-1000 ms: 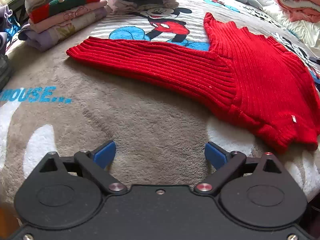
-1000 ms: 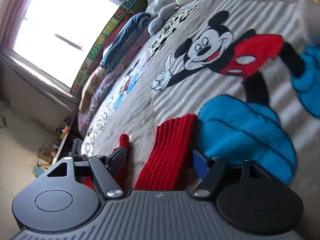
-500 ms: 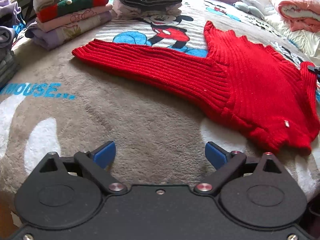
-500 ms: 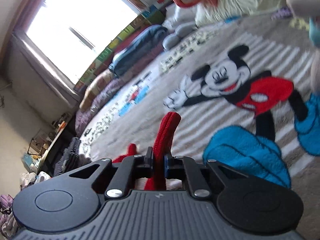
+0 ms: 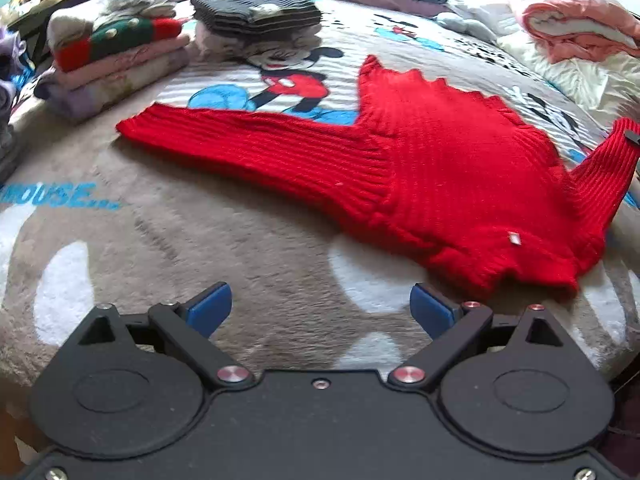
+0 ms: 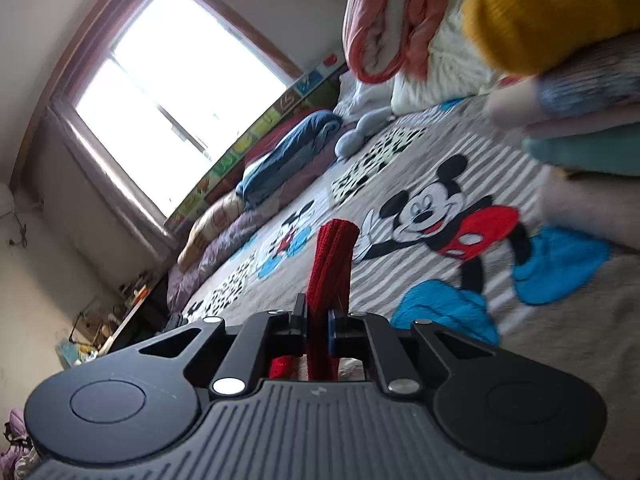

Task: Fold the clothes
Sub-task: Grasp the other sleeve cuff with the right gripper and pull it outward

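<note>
Two grippers, one red sweater on the cartoon blanket

Two stacks of folded clothes, one multicoloured and one topped with dark stripes, sit beyond the red sweater, with a pink quilt off to its far right. The ribbed knit lies flat on the plush mouse-print blanket, one sleeve stretched out. Just short of its hem, the left gripper hangs with blue pads spread. The right gripper is pinched onto the other sleeve, raised off the blanket.
</note>
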The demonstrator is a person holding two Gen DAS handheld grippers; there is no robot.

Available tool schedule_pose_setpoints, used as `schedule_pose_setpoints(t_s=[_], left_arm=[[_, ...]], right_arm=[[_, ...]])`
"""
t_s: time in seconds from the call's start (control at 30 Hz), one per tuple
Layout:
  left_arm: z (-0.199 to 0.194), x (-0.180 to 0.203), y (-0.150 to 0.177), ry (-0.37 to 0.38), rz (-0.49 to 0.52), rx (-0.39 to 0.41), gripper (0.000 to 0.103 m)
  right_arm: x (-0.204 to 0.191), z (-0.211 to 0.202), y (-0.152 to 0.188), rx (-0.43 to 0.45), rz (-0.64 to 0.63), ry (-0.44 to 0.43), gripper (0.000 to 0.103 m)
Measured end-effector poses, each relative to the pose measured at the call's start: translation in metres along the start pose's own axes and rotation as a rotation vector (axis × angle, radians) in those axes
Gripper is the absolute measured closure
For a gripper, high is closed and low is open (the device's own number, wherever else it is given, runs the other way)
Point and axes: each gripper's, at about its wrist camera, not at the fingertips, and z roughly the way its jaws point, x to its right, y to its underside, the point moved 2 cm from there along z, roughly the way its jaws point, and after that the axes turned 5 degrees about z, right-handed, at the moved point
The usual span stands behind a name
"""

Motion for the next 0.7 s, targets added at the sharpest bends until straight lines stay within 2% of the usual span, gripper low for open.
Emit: schedule_pose_setpoints(t_s=[0.37, 0.7], left_arm=[[-0.007, 0.042, -0.013, 0.051, 0.076, 0.052, 0.007], [-0.005, 0.091, -0.025, 0.111, 0.181, 0.094, 0.007]], right_arm=[[0.050, -0.043, 0.008, 0.078, 0.095, 0.039, 0.093], [0.094, -0.052, 0.030, 0.103, 0.223, 0.093, 0.094]])
